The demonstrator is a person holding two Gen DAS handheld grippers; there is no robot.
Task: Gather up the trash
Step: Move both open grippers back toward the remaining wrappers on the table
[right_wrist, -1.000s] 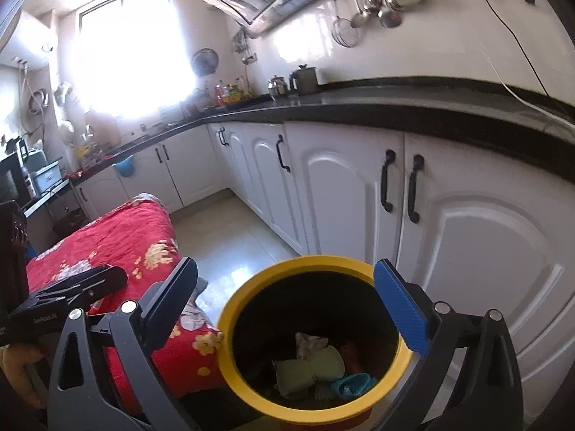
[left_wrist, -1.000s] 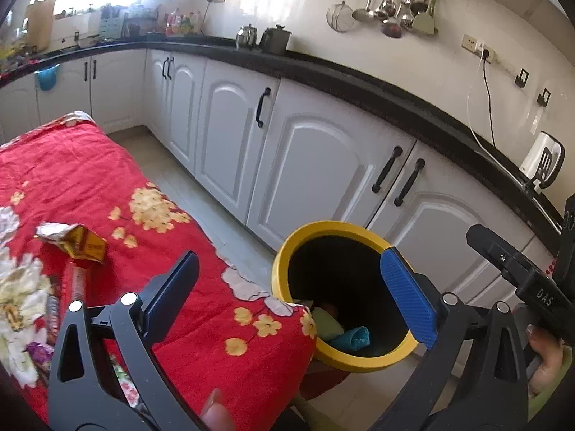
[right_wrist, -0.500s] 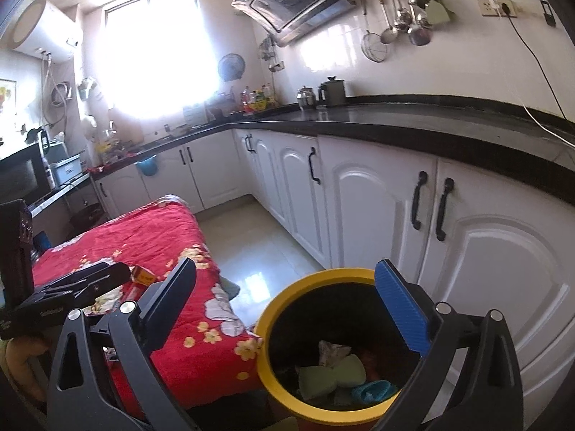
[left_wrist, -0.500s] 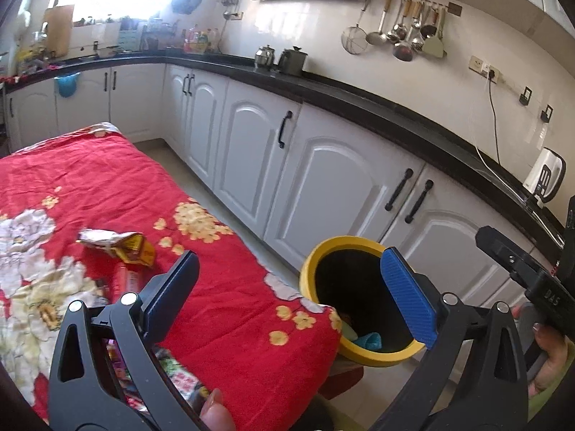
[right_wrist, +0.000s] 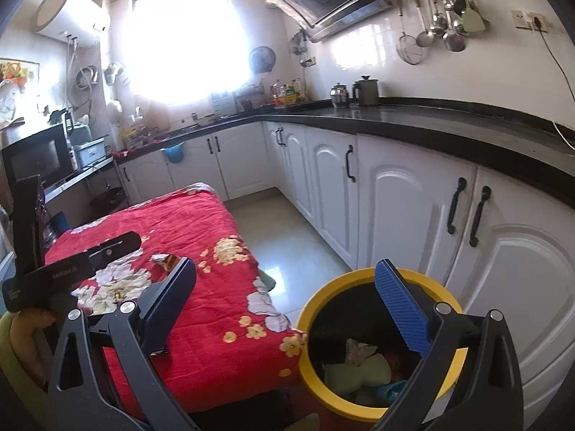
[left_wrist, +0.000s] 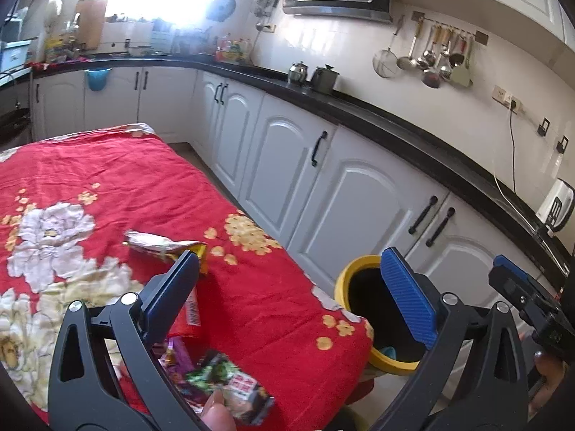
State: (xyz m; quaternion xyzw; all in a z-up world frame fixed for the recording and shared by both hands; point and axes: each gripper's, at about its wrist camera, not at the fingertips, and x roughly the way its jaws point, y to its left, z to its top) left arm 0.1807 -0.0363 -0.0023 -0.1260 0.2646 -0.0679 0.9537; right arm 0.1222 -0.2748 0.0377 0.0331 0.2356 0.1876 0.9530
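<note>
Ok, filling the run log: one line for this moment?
left gripper: open, empty | right gripper: open | yellow-rimmed bin: holds trash | wrappers: on table

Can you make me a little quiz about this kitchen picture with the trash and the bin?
1. True or false: the left gripper is holding a wrapper.
2. Where does the yellow bin stand? A) on the table B) on the floor by the white cabinets C) on the counter
3. Fill in: the wrappers lie on a ____ flowered cloth.

Key:
1. False. Its fingers are wide apart with nothing between them; the right gripper is empty too.
2. B. It sits beside the table corner and already has trash inside.
3. Red.
</note>
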